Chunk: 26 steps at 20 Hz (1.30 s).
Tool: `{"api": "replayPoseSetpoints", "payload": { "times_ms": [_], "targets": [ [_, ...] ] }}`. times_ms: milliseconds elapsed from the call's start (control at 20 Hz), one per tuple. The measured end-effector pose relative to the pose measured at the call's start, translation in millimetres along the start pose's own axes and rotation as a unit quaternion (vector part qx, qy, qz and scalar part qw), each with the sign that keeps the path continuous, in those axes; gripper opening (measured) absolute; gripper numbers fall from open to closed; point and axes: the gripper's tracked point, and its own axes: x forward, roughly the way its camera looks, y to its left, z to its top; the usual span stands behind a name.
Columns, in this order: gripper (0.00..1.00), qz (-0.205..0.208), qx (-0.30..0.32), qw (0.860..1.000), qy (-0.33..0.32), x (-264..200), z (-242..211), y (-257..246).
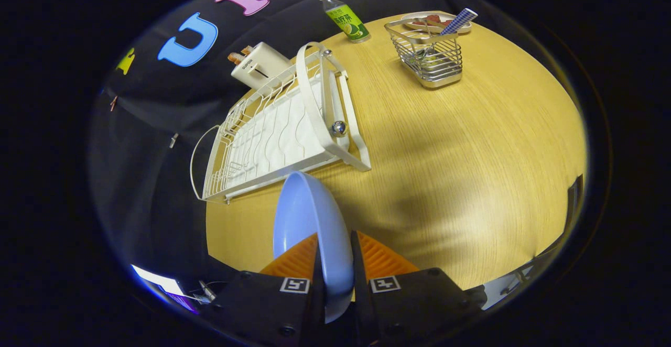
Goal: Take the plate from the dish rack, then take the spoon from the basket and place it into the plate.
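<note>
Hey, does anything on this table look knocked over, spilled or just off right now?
Nothing stands out. The tongs are shut on the plate, held on edge above the table; the dish rack, bottle and basket stand upright.

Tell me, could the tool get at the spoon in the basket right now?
Probably not yet. The tool is shut on the plate, so its fingers are taken. The spoon stands in the basket far beyond them, across bare table.

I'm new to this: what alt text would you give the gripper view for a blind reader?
The gripper is shut on a blue plate held on edge above a wooden table. Beyond it lies a white dish rack; farther off stand a wire basket holding a spoon and a green bottle.
</note>
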Motion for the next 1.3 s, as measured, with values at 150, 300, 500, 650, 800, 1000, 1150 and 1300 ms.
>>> {"api": "replayPoseSetpoints", "payload": {
  "times_ms": [150, 300, 500, 650, 800, 1000, 1150, 1300],
  "targets": [
    [0.32, -0.025, -0.004, 1.0, -0.001, 0.0, 3.9, -16.0],
    [0.43, -0.069, -0.027, 0.997, -0.006, -2.1, 6.8, -37.8],
    [0.72, -0.079, -0.046, 0.995, -0.027, -15.1, 18.4, -46.1],
    [0.86, -0.08, -0.08, 0.992, -0.062, -38.1, 38.6, -47.2],
    [0.87, -0.079, -0.135, 0.981, -0.117, -74.6, 76.3, -49.3],
    [0.87, -0.075, -0.208, 0.954, -0.201, -129.1, 152.6, -51.1],
    [0.86, -0.1, -0.269, 0.933, -0.219, -143.9, 205.2, -70.6],
    [0.86, -0.113, -0.298, 0.925, -0.206, -133.2, 241.0, -92.7]
  ]
}}
